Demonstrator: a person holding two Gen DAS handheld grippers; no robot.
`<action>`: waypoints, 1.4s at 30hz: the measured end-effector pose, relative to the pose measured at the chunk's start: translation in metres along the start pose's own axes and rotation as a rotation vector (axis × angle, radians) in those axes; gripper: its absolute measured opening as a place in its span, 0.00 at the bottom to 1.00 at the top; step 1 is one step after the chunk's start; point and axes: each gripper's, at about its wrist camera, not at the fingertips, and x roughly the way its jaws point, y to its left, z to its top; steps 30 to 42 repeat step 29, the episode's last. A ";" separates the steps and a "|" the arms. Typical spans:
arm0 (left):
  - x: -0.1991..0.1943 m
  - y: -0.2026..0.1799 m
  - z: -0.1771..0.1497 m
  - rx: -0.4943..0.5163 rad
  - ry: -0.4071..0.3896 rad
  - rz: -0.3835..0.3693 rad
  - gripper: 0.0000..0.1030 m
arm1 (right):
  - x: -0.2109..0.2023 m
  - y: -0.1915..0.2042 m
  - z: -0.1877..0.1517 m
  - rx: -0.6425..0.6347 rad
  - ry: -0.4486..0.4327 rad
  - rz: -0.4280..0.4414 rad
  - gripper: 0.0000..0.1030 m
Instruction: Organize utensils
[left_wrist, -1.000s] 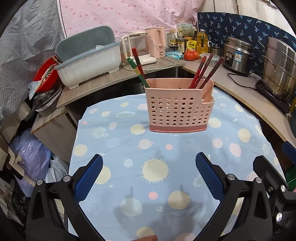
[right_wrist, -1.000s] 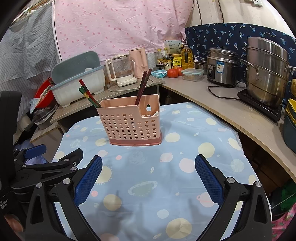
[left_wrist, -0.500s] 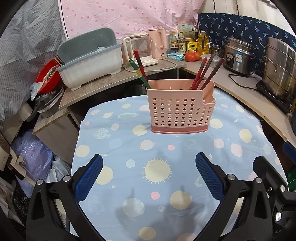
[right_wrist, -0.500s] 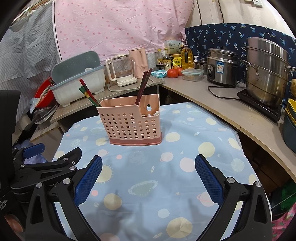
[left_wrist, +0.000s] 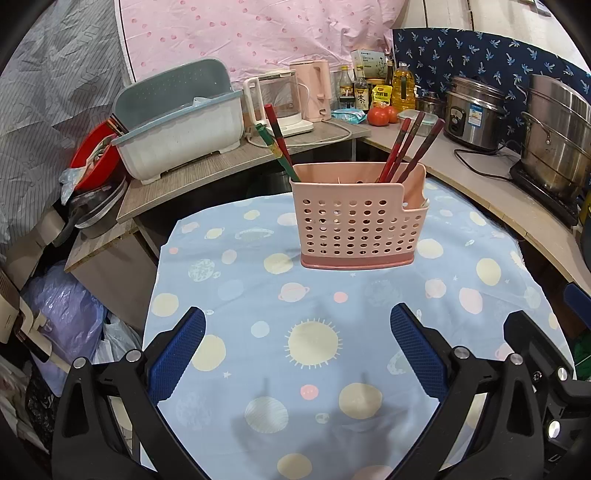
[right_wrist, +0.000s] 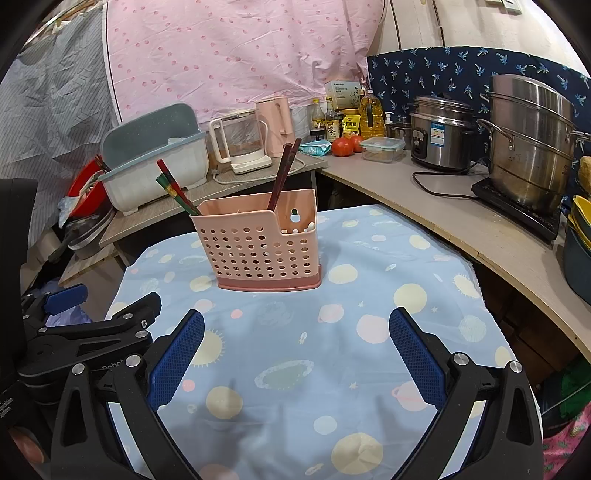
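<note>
Right tool (right_wrist: 295, 354) hovers low over the near edge of the desk (right_wrist: 369, 325), blue pads (right_wrist: 177, 358) spread wide with nothing between them. Toward the far edge the pink utensil caddy (right_wrist: 258, 247) stands upright on the planet-print cloth, dark chopsticks (right_wrist: 282, 177) leaning out its top, red-and-green chopsticks (right_wrist: 175, 192) angling off its left corner. Left tool (right_wrist: 85, 332) sits at the desk's left edge.

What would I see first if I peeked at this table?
A pink basket standing mid-table on a planet-print cloth, with chopsticks poking out the top. Behind right, big shiny steel pots sit on the counter. Both grippers hang open and empty in front.
</note>
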 end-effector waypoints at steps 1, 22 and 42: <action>0.000 0.000 0.000 0.000 0.000 0.000 0.93 | 0.000 0.000 0.000 0.001 0.001 0.000 0.94; 0.000 -0.002 0.003 0.002 -0.002 -0.008 0.93 | 0.000 -0.002 0.001 0.001 0.000 -0.001 0.94; 0.002 -0.002 0.002 -0.004 0.000 -0.026 0.93 | -0.001 -0.008 0.005 0.001 -0.003 -0.010 0.94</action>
